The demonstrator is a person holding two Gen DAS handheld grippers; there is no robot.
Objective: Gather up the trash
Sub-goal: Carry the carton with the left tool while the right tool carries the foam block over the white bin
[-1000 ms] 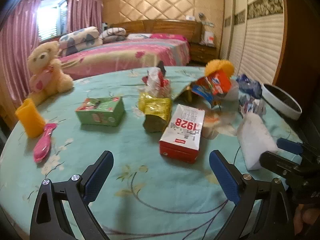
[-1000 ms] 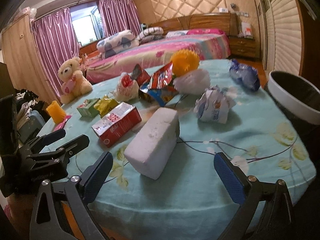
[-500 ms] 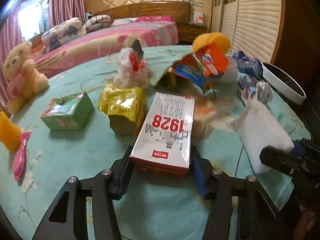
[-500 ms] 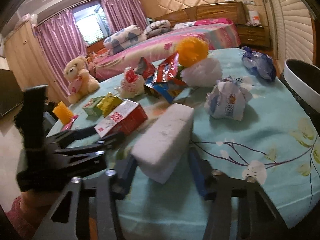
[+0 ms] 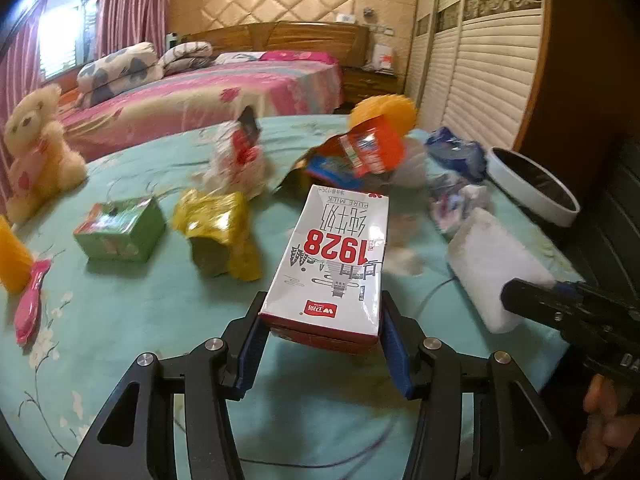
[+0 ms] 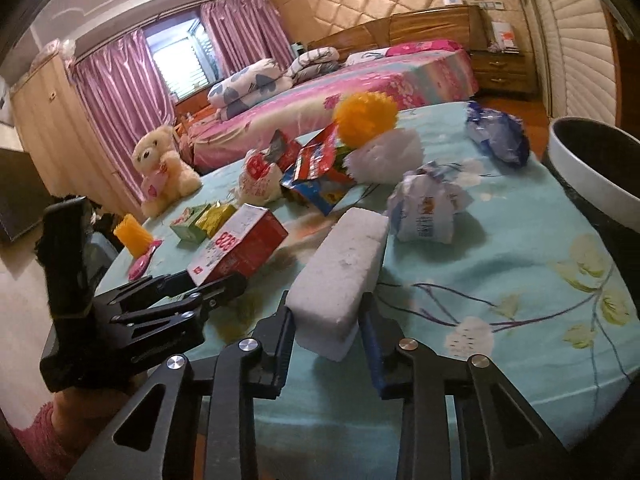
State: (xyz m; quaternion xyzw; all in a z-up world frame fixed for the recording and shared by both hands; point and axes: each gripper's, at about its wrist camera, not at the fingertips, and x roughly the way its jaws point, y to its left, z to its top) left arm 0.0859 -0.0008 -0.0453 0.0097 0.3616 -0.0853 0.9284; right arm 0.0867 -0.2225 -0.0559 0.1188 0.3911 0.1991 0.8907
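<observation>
A white and red milk carton (image 5: pixel 340 248) marked 1928 lies on the teal flowered tablecloth (image 5: pixel 140 320). My left gripper (image 5: pixel 322 312) is shut on its near end, with a blue pad pressed on each side. Beside it, a white foam block (image 6: pixel 344 264) sits between the fingers of my right gripper (image 6: pixel 326 312). These jaws are closing, and both pads touch the block's near end. The right wrist view also shows the left gripper (image 6: pixel 216 284) on the carton (image 6: pixel 240 240). A white-rimmed bin (image 6: pixel 592 172) stands past the table's right edge.
Farther along the table are a green box (image 5: pixel 120 232), a yellow foil wrapper (image 5: pixel 220 232), snack bags (image 5: pixel 360 152), a crumpled white wrapper (image 6: pixel 428 208) and a blue bag (image 6: pixel 500 136). A teddy bear (image 5: pixel 36 152), an orange cup (image 5: pixel 12 260) and a pink spoon (image 5: pixel 32 300) sit at the left.
Both grippers stood wide open short of the items a second ago. They moved forward and closed, the left onto the milk carton and the right onto the foam block.
</observation>
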